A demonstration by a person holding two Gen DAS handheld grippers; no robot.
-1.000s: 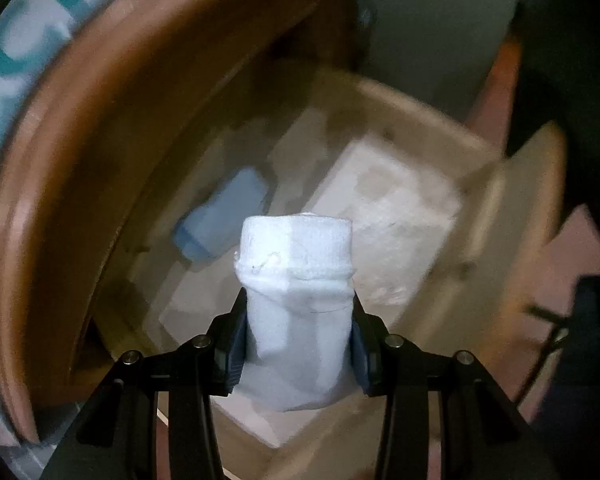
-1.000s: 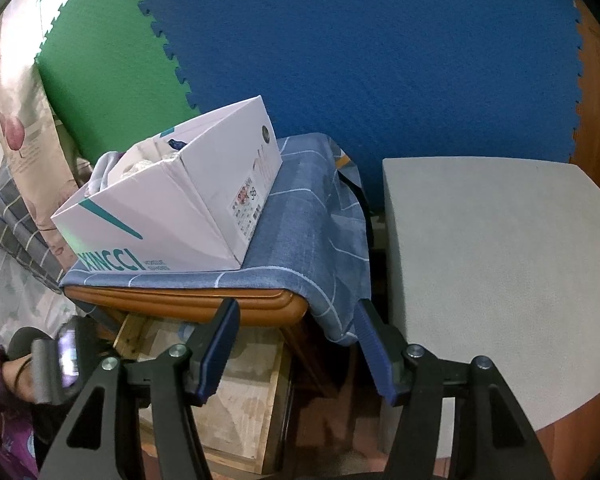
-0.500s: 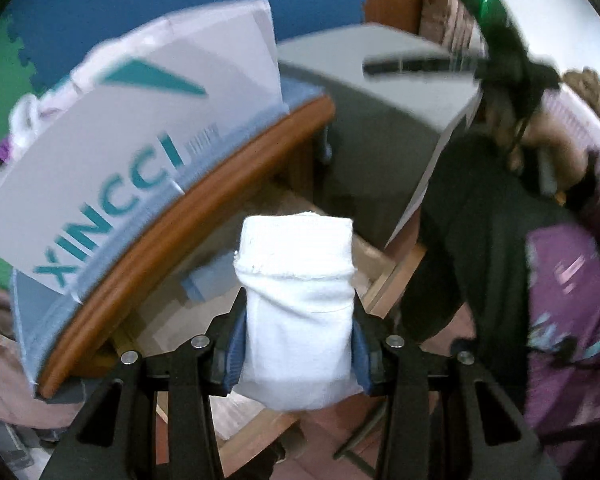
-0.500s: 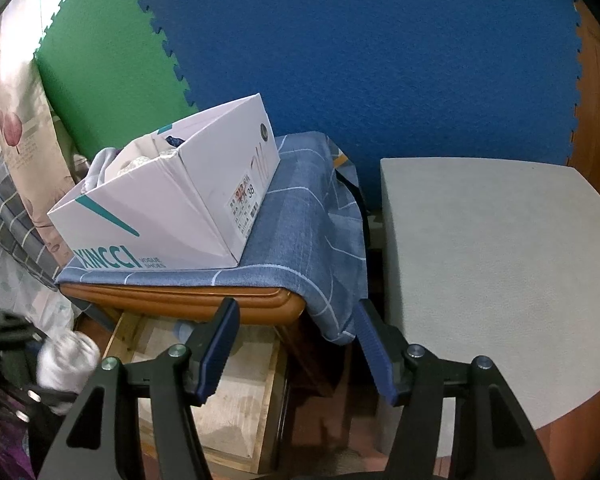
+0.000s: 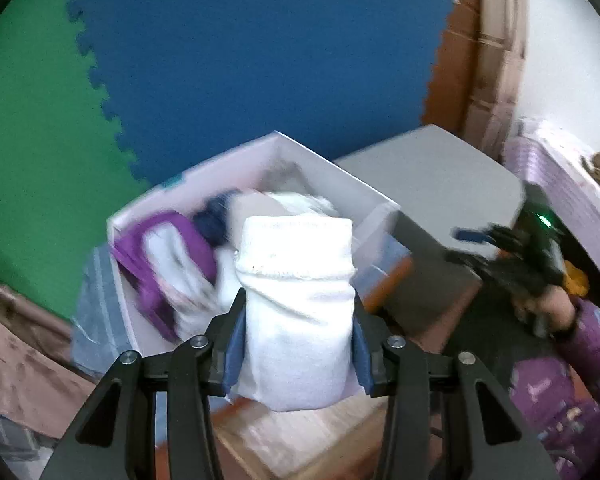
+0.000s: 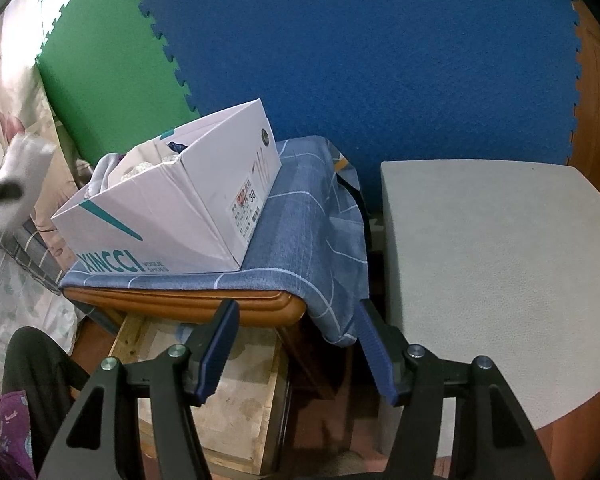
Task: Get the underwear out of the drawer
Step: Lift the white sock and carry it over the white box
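White rolled underwear (image 5: 298, 312) clamped between the left gripper's (image 5: 298, 354) blue pads, held up in front of the open shoe box (image 5: 148, 216). Box holds purple, white and navy clothes, blurred. Right view, left to right: underwear roll at far left edge (image 6: 22, 168), blurred; shoe box (image 6: 172, 236) on blue checked cloth (image 6: 300, 224) over a brown table edge (image 6: 180, 300); open wooden drawer (image 6: 228, 412) below it; right gripper (image 6: 294, 354) fingers apart, holding nothing; grey surface (image 6: 492, 272) far right.
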